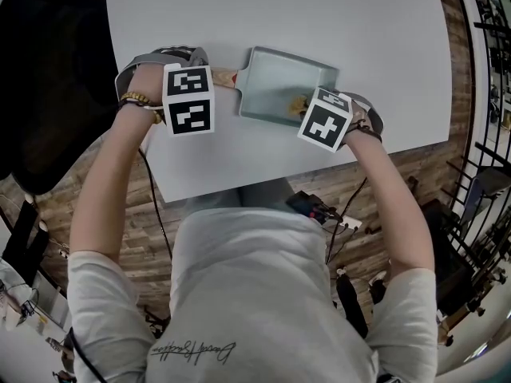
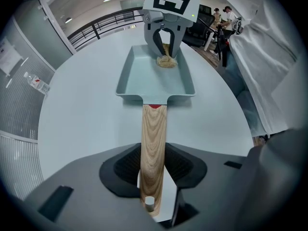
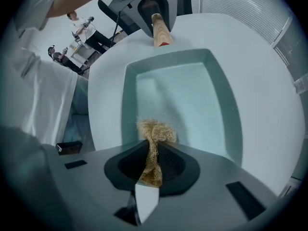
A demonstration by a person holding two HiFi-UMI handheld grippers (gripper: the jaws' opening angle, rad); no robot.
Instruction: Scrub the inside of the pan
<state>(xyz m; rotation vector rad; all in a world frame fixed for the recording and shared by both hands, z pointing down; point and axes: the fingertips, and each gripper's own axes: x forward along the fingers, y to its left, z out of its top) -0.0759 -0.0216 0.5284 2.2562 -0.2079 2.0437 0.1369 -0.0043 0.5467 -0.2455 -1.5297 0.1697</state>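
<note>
Wood-plank floor [image 1: 60, 214] | white round table [image 1: 279, 14] | pan [image 1: 275, 82] on table, scrubber [image 1: 299, 102] inside

Shirt [image 1: 263, 286]: light grey, short sleeves, dark cursive script [image 1: 194, 349] across the front.
Left wrist: gold-coloured beaded bracelet [image 1: 140, 100].

Pale teal pan [image 1: 275, 84] — wood-grain handle [image 2: 154, 141] (red collar [image 2: 154, 107]); tan scrubber [image 3: 155, 131].

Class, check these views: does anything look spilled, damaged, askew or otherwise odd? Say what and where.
Nothing stands out. The pan sits flat on the table, the left gripper clamps its wooden handle, and the right gripper holds a fibre scrubber inside it.
</note>
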